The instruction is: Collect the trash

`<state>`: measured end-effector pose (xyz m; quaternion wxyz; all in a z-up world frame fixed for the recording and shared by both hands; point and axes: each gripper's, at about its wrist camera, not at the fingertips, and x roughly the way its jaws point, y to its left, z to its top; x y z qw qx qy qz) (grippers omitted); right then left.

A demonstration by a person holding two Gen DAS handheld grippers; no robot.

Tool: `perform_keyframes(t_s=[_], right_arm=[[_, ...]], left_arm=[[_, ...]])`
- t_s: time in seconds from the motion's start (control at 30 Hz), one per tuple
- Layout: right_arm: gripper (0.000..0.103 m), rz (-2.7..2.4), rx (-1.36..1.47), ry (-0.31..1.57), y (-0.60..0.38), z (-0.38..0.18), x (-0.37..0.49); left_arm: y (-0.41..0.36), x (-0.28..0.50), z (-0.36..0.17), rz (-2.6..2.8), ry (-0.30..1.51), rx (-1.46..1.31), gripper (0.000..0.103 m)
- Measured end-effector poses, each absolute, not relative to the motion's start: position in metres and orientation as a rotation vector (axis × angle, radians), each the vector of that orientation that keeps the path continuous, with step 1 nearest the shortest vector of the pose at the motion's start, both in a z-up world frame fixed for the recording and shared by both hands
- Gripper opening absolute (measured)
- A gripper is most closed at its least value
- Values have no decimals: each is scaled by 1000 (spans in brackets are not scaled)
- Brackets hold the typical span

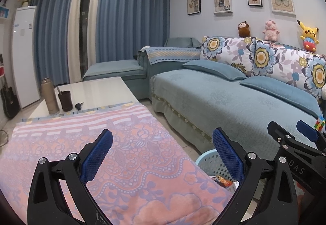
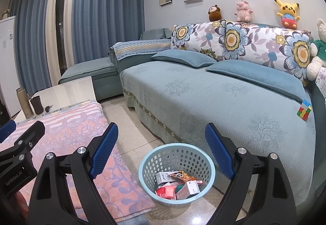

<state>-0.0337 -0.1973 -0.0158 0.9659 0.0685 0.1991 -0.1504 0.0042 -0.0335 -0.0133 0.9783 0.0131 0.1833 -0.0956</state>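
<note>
Two pairs of tongs are seen side by side, and both are spread wide with nothing pinched between their blue pads. Under and ahead of the left gripper (image 1: 162, 148) a pink patterned cloth (image 1: 126, 155) is spread over the low table (image 1: 97, 90), and beyond its far edge, ahead and to the left of those tongs, a tan flask (image 1: 49, 96), a dark cup (image 1: 65, 100) and a small black object are stood on the bare white top. Just below and between the fingers of the right gripper (image 2: 162, 143) a light blue perforated basket (image 2: 176, 172) is set on the tiled floor, between the draped table edge on its left and the sofa (image 2: 224, 98) on its right. Inside the basket the trash (image 2: 177, 186) is gathered: small cartons, an orange wrapper and pink and red packets. Well ahead and to the right of the right tongs, a colourful cube (image 2: 304, 110) is left on the sofa seat. Plush toys are lined along the sofa back.
</note>
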Motion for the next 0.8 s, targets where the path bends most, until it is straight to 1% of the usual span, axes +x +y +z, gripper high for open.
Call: perform_keyframes(t_s=[0.5, 0.67, 0.8], right_arm=[[83, -316, 113, 410, -189, -11, -32], [84, -340, 109, 413, -188, -9, -33], [84, -363, 103, 412, -190, -6, -33]], left_arm=[[-35, 4, -11, -144, 375, 70, 95], [-31, 10, -11, -173, 423, 31, 95], [-28, 8, -10, -165, 413, 30, 95]])
